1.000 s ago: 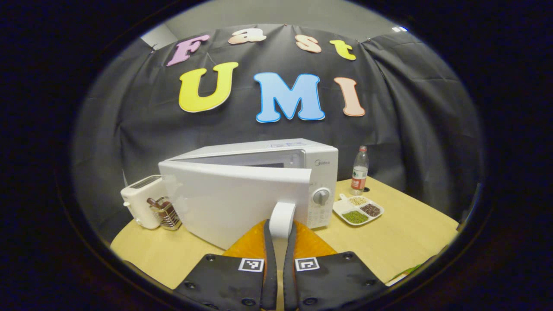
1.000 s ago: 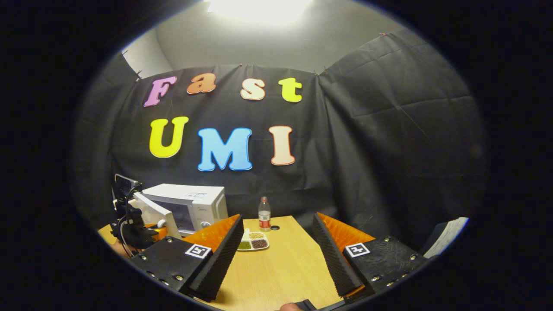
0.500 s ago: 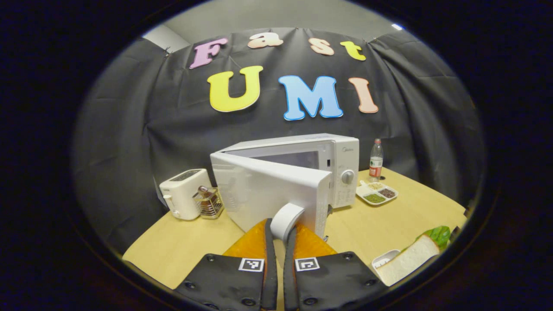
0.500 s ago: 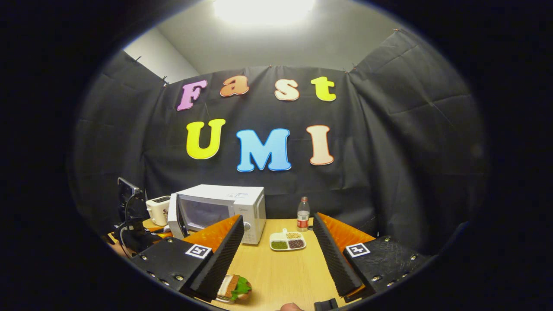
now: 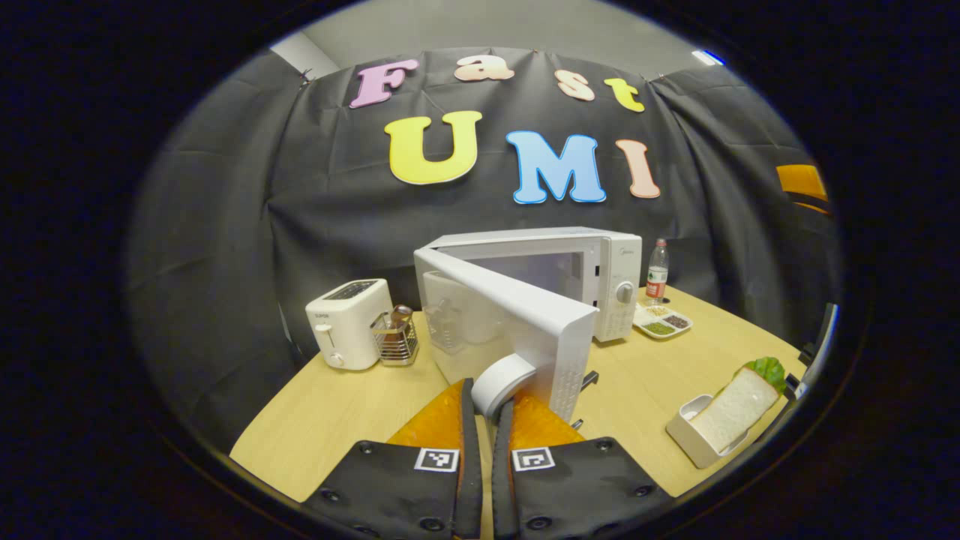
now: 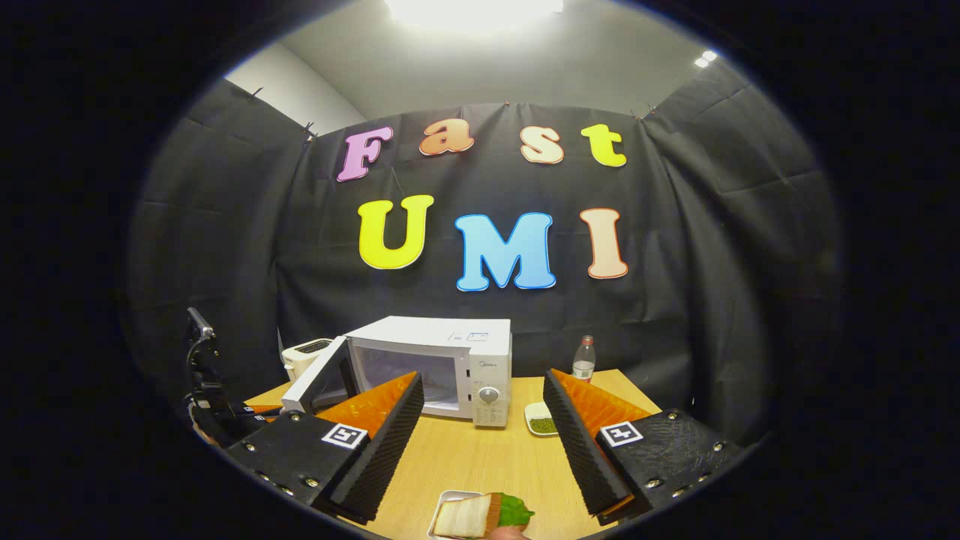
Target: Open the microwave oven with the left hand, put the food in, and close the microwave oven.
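- Left gripper (image 5: 484,409): fingers nearly closed, clamped on the white handle (image 5: 504,381) at the free edge of the microwave door (image 5: 517,319). Both fingers press against the handle's sides.
- Microwave door: swung well open, hinged on its left side, standing at a wide angle to the microwave oven (image 5: 559,281). The cavity behind it is exposed and looks pale inside.
- Microwave oven: sits toward the back of the wooden table (image 5: 345,420), with its control knob (image 5: 624,293) on the right panel.
- Right gripper (image 6: 484,435): fingers spread wide apart, nothing between them, held above the table's near edge.
- Food: a sandwich (image 6: 480,516) with a green leaf lies in a small white tray (image 5: 694,435), directly below and between the right gripper's fingers in the right gripper view. In the left gripper view it sits at the table's right front, well apart from the oven. It is outside the oven.
- Left of the oven: a white toaster (image 5: 346,332) with a wire rack (image 5: 395,337) just beside it.
- Right of the oven: a white divided dish (image 5: 664,322) holding grains, and behind it a plastic bottle (image 5: 657,271) with a red label.
- The left gripper's housing is visible at the far left in the right gripper view, near the open door.
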